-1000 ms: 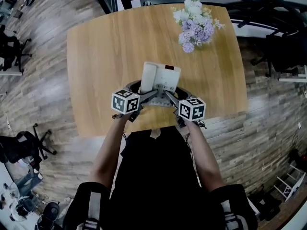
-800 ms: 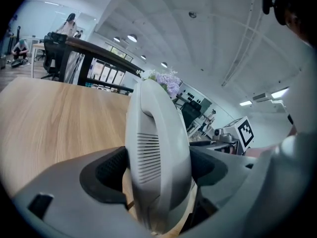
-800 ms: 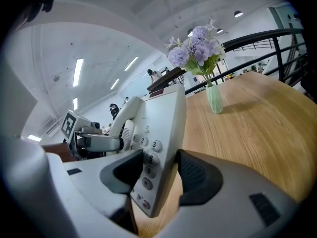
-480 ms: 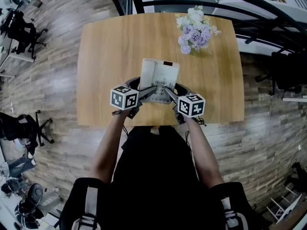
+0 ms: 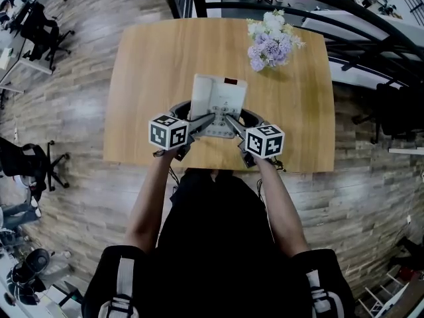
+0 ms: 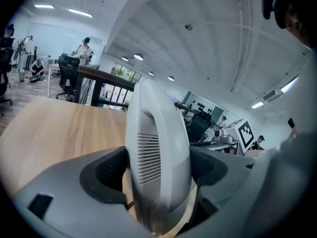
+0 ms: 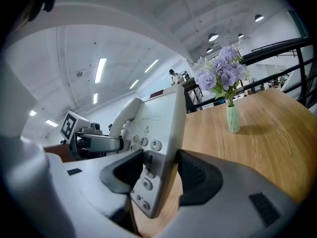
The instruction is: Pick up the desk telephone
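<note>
**Both tongs clamped on the desk telephone**

Left tongs and right tongs met at the near edge of the desk telephone, each closed on a part of it. In the left gripper view we saw the two dark pads pressed against opposite sides of the pale handset, its slotted earpiece grille facing the camera. In the right gripper view one pad lay on the keypad and the other behind the body, so that the right edge of the telephone was pinched between them. From the head view the telephone sat over the near middle of the wooden desk, handset along its left side and a small dark display at its far edge. A dark cord curved out on both sides beneath it. We could not tell whether the base touched the desk. Each marker cube, left and right, stood just inside the desk's near edge, with the person's forearms reaching in from below. A pale green vase of lilac and white flowers stood at the far right of the desk, well apart from the telephone.
</note>
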